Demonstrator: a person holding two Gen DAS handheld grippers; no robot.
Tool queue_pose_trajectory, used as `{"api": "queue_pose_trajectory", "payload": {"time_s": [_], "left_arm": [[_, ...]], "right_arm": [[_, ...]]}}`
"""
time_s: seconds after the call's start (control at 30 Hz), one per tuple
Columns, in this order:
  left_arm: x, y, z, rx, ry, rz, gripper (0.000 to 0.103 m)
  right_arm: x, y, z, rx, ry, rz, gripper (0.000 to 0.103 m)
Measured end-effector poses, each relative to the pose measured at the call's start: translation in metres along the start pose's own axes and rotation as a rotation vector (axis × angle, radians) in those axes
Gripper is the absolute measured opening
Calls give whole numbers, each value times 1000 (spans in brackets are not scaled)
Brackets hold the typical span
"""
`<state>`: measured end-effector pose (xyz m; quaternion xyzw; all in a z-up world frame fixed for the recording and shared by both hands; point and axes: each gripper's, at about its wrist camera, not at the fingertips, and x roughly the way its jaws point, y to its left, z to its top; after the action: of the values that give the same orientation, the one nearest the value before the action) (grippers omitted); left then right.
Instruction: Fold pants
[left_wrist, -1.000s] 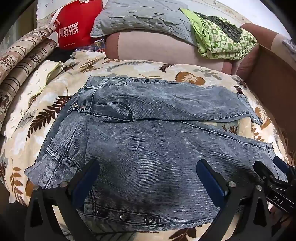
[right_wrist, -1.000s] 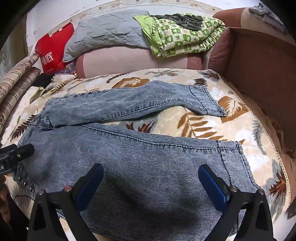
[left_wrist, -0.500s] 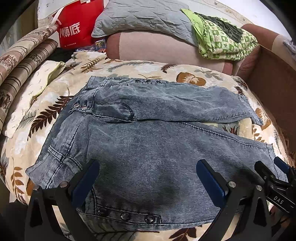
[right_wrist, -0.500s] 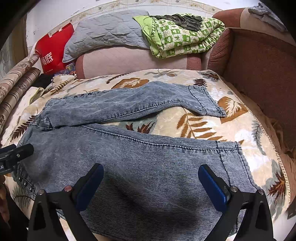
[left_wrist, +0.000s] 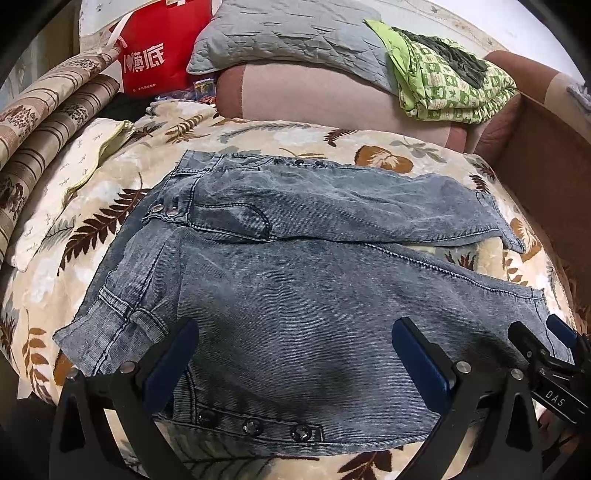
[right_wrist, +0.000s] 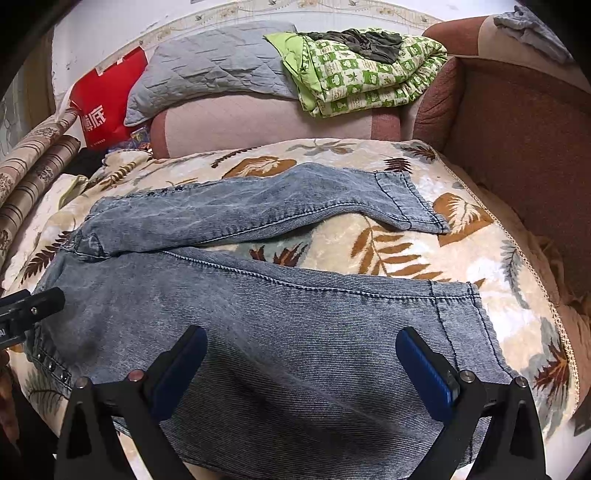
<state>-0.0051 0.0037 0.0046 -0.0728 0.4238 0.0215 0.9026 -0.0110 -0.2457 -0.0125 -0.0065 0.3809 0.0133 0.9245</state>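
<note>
From my left gripper, jaws wide and empty, the denim pants lie spread on the leaf-print blanket, waistband near me. From my right gripper, equally open and empty, the hem sits close, ready for pinching

A lived-in home is indicated: a sofa is draped with a leaf-patterned blanket. On the sofa's backrest a grey quilted pillow and a folded green quilt are piled; a red shopping bag is wedged at its end.
</note>
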Motion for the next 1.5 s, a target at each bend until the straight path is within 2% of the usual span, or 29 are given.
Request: {"api": "queue_pose_trajectory", "payload": {"time_s": [0.3, 0.67, 0.8, 0.87, 0.97, 1.0, 1.07, 1.13, 1.2, 1.27, 1.3, 1.33, 1.43, 1.5], "left_arm": [[2, 0, -2, 17, -20, 19, 103], [3, -1, -4, 23, 7, 23, 103], [-1, 10, -5, 10, 18, 29, 103], [-12, 34, -8, -46, 1, 47, 103], [-32, 90, -18, -224, -28, 90, 103], [-35, 108, -22, -291, -16, 107, 103], [-31, 143, -32, -433, 41, 131, 103], [-20, 163, -37, -499, 90, 123, 103], [-9, 167, -39, -509, 112, 112, 103], [0, 165, -37, -500, 136, 107, 103], [4, 165, -37, -505, 132, 97, 103], [8, 167, -35, -508, 131, 81, 94], [6, 164, -35, -481, 119, 108, 76], [7, 167, -35, -501, 116, 90, 75]], "right_arm": [[1, -1, 0, 2, 4, -1, 103], [0, -1, -1, 1, 3, -2, 103], [1, -3, -2, 8, 9, 5, 103], [0, -4, -2, 12, 8, 16, 103], [1, -5, -3, 31, 24, 52, 103], [1, -5, -3, 42, 34, 70, 103], [-2, -7, -4, 84, 65, 140, 103], [-9, -12, -6, 148, 94, 235, 103], [-20, -23, -12, 245, 127, 351, 103], [-34, -41, -23, 330, 139, 411, 103], [-39, -49, -28, 365, 145, 412, 103], [-43, -61, -33, 399, 149, 403, 103], [-49, -110, -51, 556, 162, 328, 103], [-47, -144, -63, 678, 177, 279, 103]]}}
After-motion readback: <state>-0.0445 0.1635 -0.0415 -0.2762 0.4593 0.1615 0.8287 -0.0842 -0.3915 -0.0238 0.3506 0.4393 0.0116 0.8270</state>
